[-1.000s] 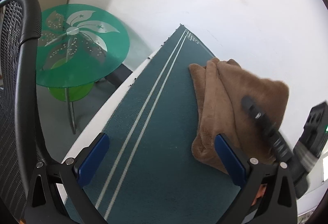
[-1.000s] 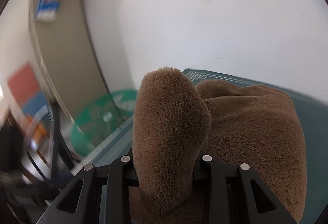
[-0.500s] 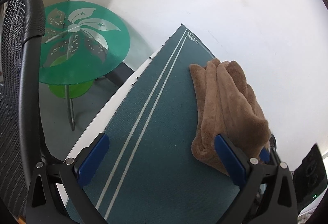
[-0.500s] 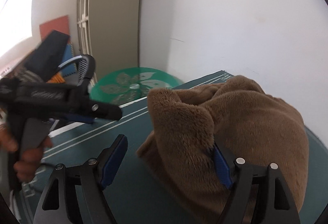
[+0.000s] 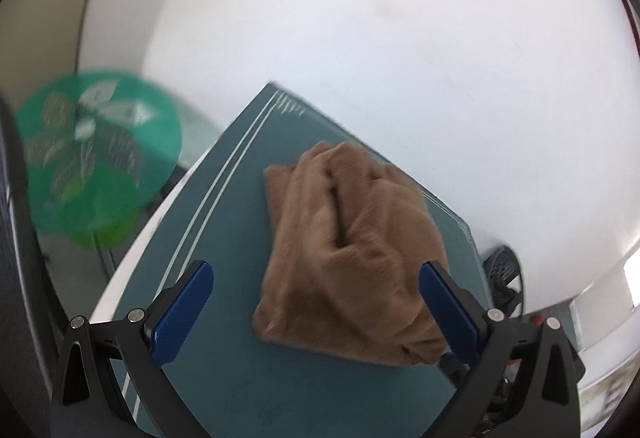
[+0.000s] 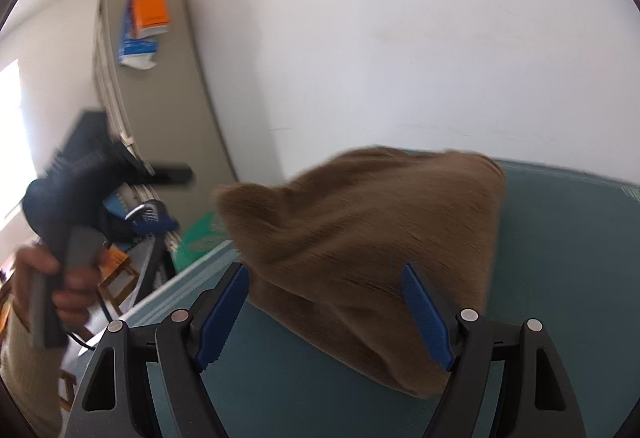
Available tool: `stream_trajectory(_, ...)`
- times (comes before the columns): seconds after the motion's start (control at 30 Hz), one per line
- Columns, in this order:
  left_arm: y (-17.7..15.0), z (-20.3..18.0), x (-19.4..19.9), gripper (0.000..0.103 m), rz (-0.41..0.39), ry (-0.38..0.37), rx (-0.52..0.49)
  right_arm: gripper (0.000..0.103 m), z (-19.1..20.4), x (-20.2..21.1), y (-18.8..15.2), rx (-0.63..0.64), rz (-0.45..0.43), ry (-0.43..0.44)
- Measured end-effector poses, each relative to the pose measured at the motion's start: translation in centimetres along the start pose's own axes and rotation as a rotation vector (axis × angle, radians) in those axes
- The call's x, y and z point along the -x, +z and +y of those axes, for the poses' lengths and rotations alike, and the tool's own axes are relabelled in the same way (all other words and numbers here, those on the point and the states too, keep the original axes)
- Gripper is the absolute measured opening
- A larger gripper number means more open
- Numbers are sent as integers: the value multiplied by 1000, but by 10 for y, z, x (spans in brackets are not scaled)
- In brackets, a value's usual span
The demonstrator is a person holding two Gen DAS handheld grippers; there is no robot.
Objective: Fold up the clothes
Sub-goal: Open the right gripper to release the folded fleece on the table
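Observation:
A brown fleece garment [image 5: 352,258] lies folded in a thick bundle on the teal mat [image 5: 224,238], close to the wall. My left gripper [image 5: 316,314] hovers above its near edge, open, with both blue pads clear of the cloth. In the right wrist view the same garment [image 6: 380,222] fills the middle. My right gripper [image 6: 324,314] is open there; the cloth's near edge lies between the pads, which do not press on it. A person's hand [image 6: 68,278] at the left holds the left tool raised off the table.
A round green glass table [image 5: 96,157] stands left of the mat, beside a black mesh chair [image 5: 16,238]. A grey cabinet [image 6: 160,77] with an orange sheet stands against the white wall. A dark fan [image 5: 504,278] sits past the mat's right end.
My right gripper opened, let go of the brown cloth and drew back from it. The left gripper rose, and the cloth now sits between its fingers.

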State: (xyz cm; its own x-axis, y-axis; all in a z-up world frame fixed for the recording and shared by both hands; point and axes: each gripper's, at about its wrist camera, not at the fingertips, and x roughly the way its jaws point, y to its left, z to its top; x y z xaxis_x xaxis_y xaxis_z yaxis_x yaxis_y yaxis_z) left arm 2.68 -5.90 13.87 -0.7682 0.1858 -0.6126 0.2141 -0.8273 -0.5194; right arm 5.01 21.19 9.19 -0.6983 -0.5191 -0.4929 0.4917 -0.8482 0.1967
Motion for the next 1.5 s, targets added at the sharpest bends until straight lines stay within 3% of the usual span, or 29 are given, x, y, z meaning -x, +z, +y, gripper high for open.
stream_trajectory(0.1, 1, -16, -13, 103, 27, 12, -39, 80, -21, 1, -1, -30, 16, -86)
stream_trajectory(0.27, -10, -13, -41, 103, 89, 38, -24, 80, -55, -4, -11, -98, 117, -183)
stream_trajectory(0.43, -21, 7, -65, 103, 140, 75, 28, 80, -68, -12, -15, -149, 191, -143)
stream_trajectory(0.6, -29, 20, -77, 103, 174, 80, 50, 80, -42, -24, -14, -18, 247, -131)
stream_trajectory(0.7, -33, 26, -79, 103, 190, 59, 70, 80, -27, -34, -11, 81, 238, -239)
stream_trajectory(0.8, -35, 29, -79, 103, 190, 53, 76, 80, -31, -32, -4, 88, 188, -361)
stream_trajectory(0.9, -40, 27, -87, 103, 202, 74, 57, 80, -46, -30, -3, 69, 192, -439)
stream_trajectory(1.07, -47, 21, -95, 103, 188, 112, 15, 85, -62, -26, -8, 15, 237, -468)
stream_trajectory(1.27, -51, 27, -88, 103, 179, 108, 21, 92, -79, -29, -12, -38, 281, -449)
stream_trajectory(1.37, -51, 34, -83, 103, 183, 67, 51, 92, -74, -21, -13, -23, 257, -418)
stream_trajectory(1.5, -48, 46, -78, 103, 193, -2, 105, 92, -65, 7, -9, -68, 154, -317)
